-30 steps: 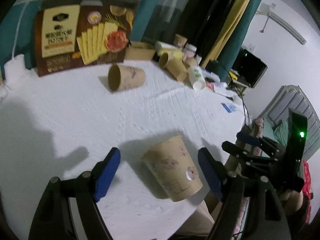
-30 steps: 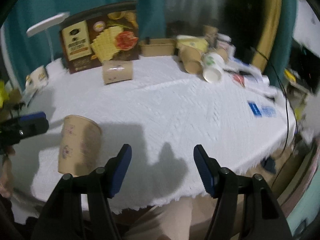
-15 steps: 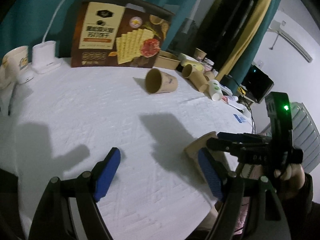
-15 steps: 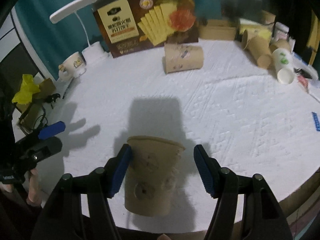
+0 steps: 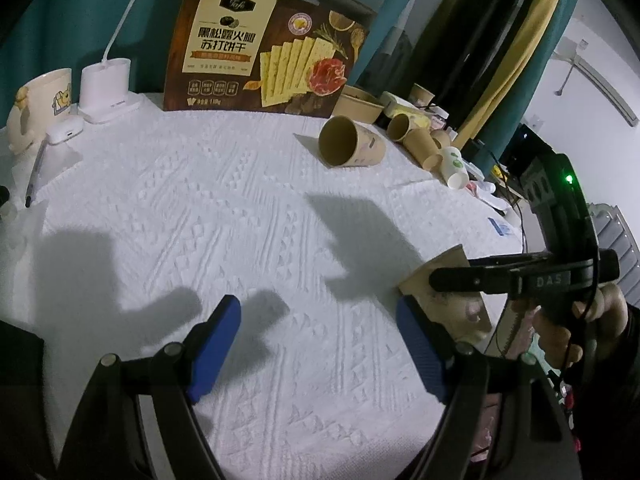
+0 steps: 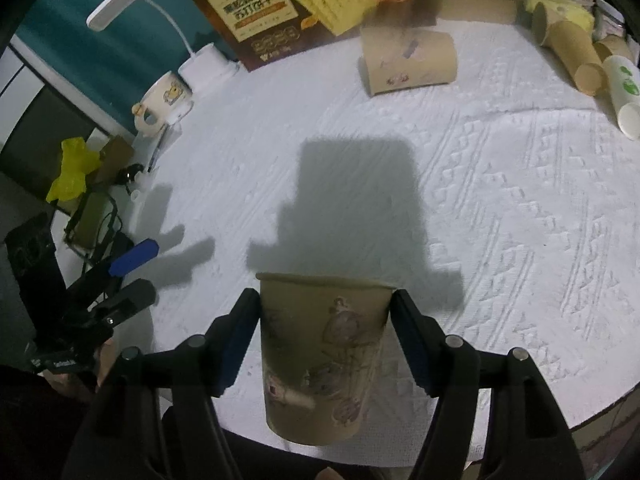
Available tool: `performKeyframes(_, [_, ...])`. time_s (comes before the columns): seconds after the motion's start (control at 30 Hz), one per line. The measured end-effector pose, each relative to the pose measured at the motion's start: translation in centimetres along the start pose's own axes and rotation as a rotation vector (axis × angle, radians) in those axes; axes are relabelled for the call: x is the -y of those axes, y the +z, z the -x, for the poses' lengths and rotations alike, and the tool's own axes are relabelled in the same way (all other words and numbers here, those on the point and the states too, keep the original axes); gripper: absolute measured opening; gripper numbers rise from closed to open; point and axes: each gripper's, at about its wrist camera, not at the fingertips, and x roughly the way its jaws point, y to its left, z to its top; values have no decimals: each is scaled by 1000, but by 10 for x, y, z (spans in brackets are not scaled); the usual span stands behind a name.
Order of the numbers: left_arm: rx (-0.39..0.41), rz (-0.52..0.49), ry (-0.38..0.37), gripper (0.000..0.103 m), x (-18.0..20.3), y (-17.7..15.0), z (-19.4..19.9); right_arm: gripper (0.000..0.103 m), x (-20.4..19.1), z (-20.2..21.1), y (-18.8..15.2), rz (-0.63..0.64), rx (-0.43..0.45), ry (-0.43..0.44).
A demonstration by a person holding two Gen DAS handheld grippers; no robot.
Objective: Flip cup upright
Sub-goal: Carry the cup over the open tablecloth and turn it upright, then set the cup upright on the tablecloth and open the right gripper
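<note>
paper cup [image 6: 324, 356] sits at the near edge of the table [image 6: 480, 200], between the spread jaws of the right gripper [image 6: 326, 340], which have just been opening, pads barely clear; left gripper [image 5: 320, 352] spread, empty, farther off.

- My right gripper [image 6: 326, 338] has a paper cup [image 6: 324, 360] standing between its fingers, near the table's [image 6: 500, 220] front edge.
- My left gripper [image 5: 320, 344] is over bare cloth, left of that cup.
- Farther back, a second cup [image 6: 408, 62] lies on its side before a cracker box [image 5: 264, 46].
- A mug [image 5: 40, 104] and lamp base [image 5: 106, 90] sit far left.
- More cups [image 6: 576, 56] lie far right.
</note>
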Motion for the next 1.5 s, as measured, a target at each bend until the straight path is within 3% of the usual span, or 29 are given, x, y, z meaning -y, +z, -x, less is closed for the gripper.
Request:
performKeyframes(0.33, [-12, -4, -7, 80, 3, 0, -2, 65, -7, -10, 7, 37, -20, 21])
performKeyframes(0.5, [-15, -4, -2, 80, 5, 0, -2, 65, -12, 15, 15, 76, 165, -59])
performKeyframes(0.63, [-18, -5, 8, 80, 8, 0, -2, 65, -20, 22, 11, 186, 408, -238])
performKeyframes(1.0, [-45, -14, 27, 80, 12, -3, -7, 65, -10, 20, -38, 149, 624, -332])
performKeyframes(1.3, [-67, -59, 14, 80, 28, -7, -14, 65, -14, 22, -59, 170, 612, -360])
performKeyframes(1.5, [-66, -65, 37, 80, 29, -8, -14, 65, -19, 23, -72, 121, 554, -388])
